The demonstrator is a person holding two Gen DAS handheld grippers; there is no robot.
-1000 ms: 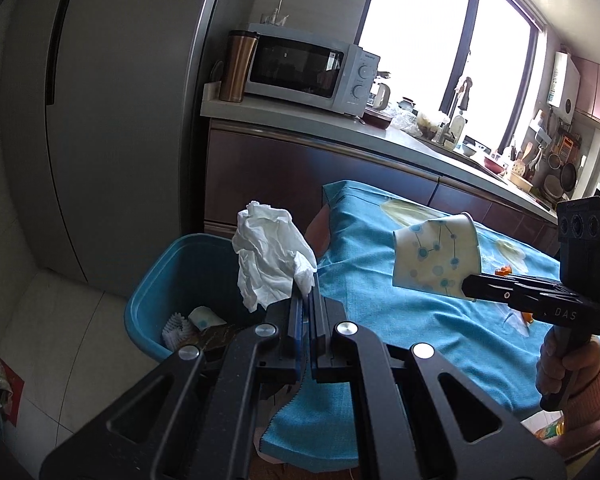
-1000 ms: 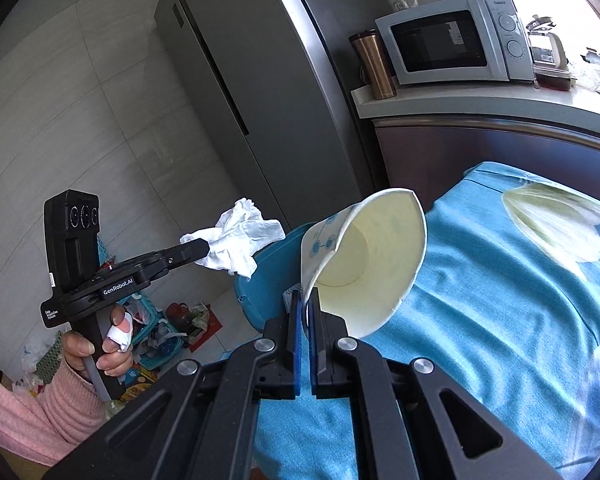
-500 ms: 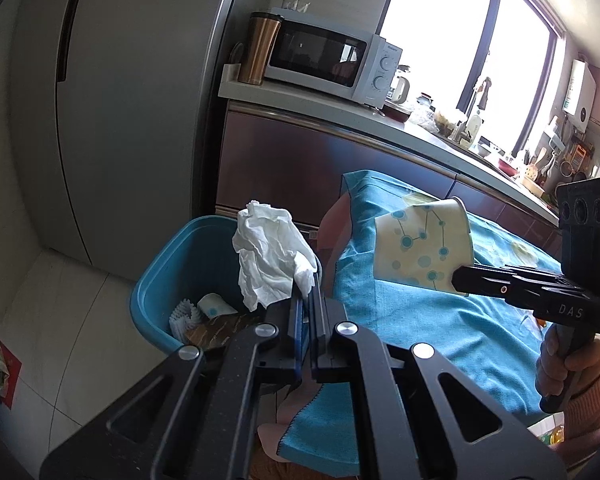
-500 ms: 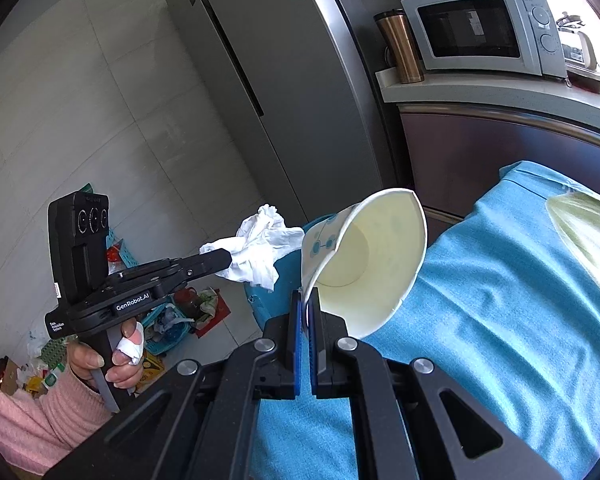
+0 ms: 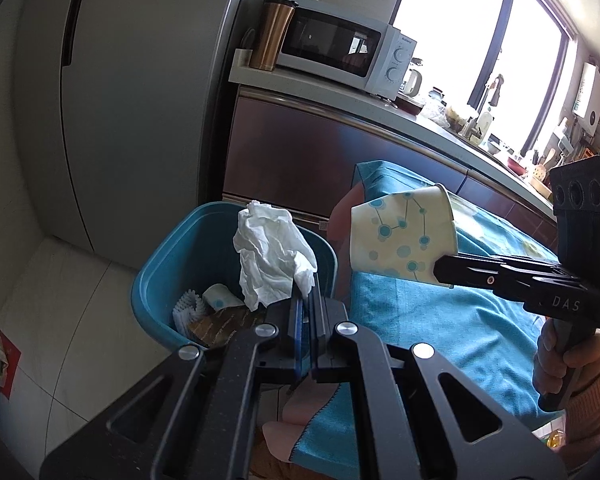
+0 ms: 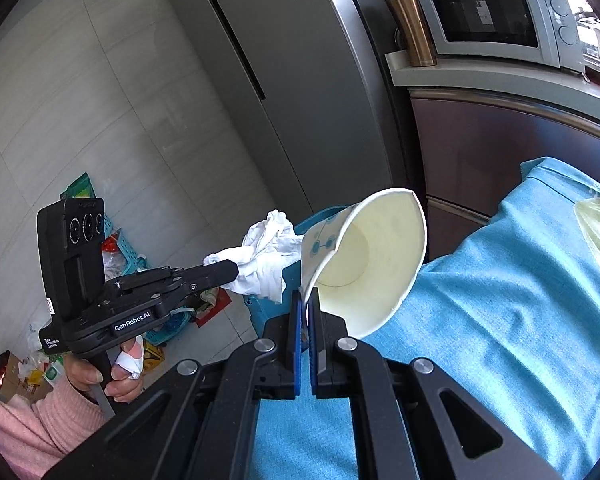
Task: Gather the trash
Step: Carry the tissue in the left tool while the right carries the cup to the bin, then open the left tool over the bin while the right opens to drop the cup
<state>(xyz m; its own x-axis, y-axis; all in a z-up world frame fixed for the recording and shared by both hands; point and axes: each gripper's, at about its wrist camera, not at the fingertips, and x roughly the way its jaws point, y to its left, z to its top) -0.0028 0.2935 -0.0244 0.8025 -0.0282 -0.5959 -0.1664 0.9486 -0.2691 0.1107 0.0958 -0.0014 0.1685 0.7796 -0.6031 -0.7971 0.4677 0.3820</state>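
Observation:
My left gripper [image 5: 307,286] is shut on a crumpled white tissue [image 5: 270,252], held over the open blue trash bin [image 5: 168,264]. The bin holds some trash, including a paper cup and a brown wrapper. My right gripper [image 6: 307,300] is shut on the rim of a squashed paper cup [image 6: 374,268] with blue dots, hanging above the table's left edge beside the bin. The right wrist view shows the left gripper [image 6: 230,270] with the tissue [image 6: 266,262] in front of the bin [image 6: 320,214]. From the left wrist, the cup [image 5: 402,238] and right gripper [image 5: 440,270] appear at right.
A blue cloth [image 5: 440,320] covers the table. Behind stand a grey fridge [image 5: 140,92], a kitchen counter [image 5: 340,92] with a microwave [image 5: 340,46] and a copper tumbler [image 5: 272,34]. Clutter and a small blue basket [image 6: 120,248] lie on the floor at left.
Both grippers have moved left toward the bin. The tissue now hangs over the bin's opening, and the cup has come from over the table to its left edge.

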